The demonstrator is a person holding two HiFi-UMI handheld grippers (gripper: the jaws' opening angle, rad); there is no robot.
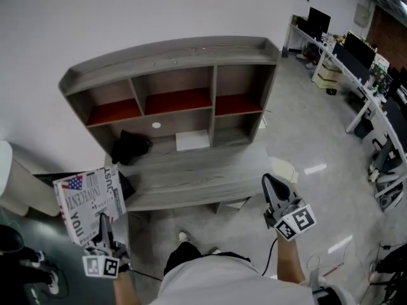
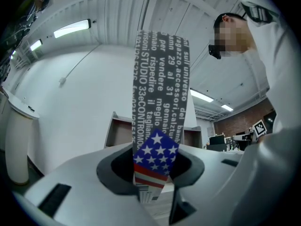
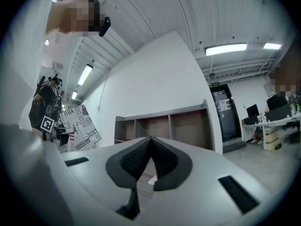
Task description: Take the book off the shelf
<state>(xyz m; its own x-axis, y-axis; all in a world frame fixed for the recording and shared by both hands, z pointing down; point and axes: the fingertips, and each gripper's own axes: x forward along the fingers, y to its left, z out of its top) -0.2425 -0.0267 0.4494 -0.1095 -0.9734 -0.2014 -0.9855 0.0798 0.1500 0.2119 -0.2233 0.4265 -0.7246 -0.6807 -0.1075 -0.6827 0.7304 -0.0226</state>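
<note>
Book (image 1: 89, 205) – lower edge hidden inside left gripper (image 2: 155, 173), clamped, beyond desk's (image 1: 203, 176) front-left corner, clear of shelf (image 1: 178, 75) | right gripper (image 3: 149, 142) closed, empty | dark lump (image 1: 130, 146), shelf's lower-left bay – unidentifiable | grey floor (image 1: 305, 126), monitors (image 1: 359, 49) far right

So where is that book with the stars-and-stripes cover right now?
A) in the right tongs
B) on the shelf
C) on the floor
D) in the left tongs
D: the left tongs are clamped on the book, held well clear of the shelf.

Black object (image 1: 130, 146) in lower-left shelf (image 1: 172, 59) bay
</note>
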